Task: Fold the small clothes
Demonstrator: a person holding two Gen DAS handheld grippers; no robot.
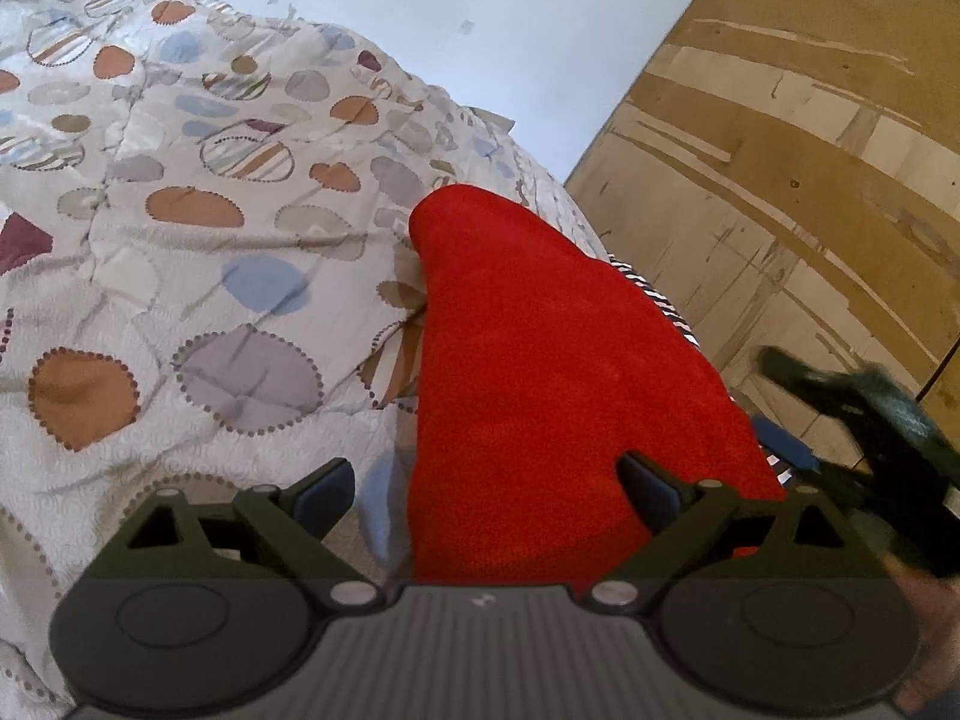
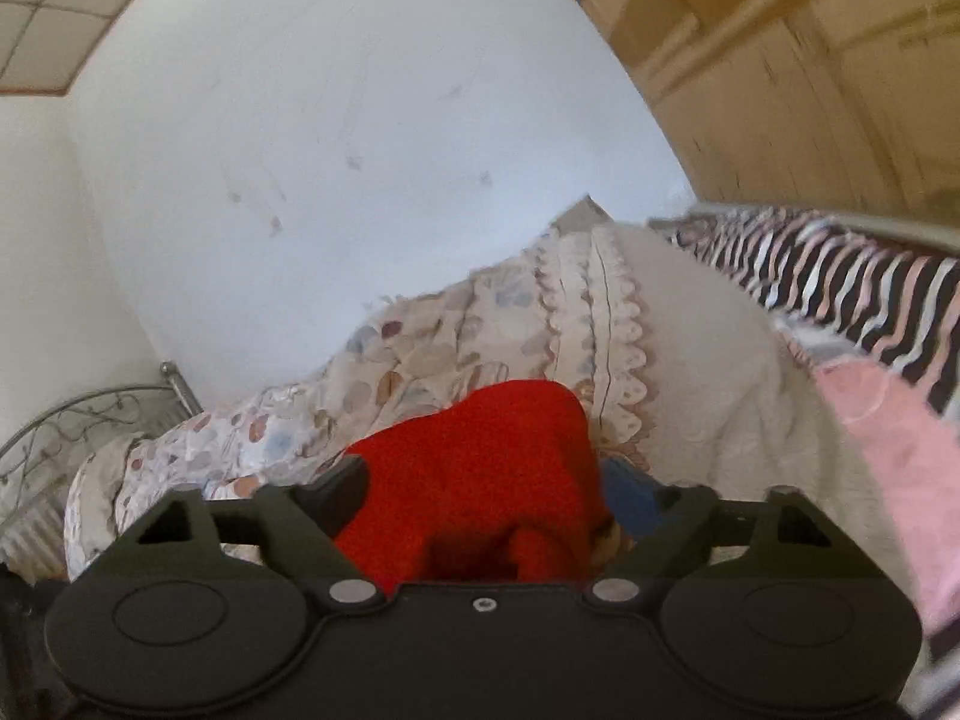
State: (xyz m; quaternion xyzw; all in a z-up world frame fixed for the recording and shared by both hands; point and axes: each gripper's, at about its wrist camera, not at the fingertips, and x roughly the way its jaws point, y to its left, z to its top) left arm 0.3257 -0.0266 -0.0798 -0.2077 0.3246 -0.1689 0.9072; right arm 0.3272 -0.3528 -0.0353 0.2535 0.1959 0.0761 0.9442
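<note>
The red cloth (image 1: 540, 360) lies on the bed, draped over the patterned quilt (image 1: 180, 240) near its edge, a fleecy, napped little piece by the look of it. Seen from the left gripper (image 1: 486, 483), it runs from the tongs up toward twelve o'clock, tapering to a rounded end; those tongs stand wide, and the cloth's near end lies between them with neither pad visibly pressing on it. From the right gripper (image 2: 483, 495), the same red cloth (image 2: 480, 480) bunches up in a soft hump right between the tongs; they also stand fairly wide, and I see no pinch on the fabric there either. At about three o'clock in the left view the other gripper shows only as a dark blur. A zebra-striped fabric (image 2: 840, 288) and a pink cloth (image 2: 888, 450) lie off toward two and three o'clock in the right view. I would judge the red piece light, limp and thick enough to grip well; it will sag and fold wherever it is unsupported. Best taken by two corners or along one hem, so it hangs flat.
</note>
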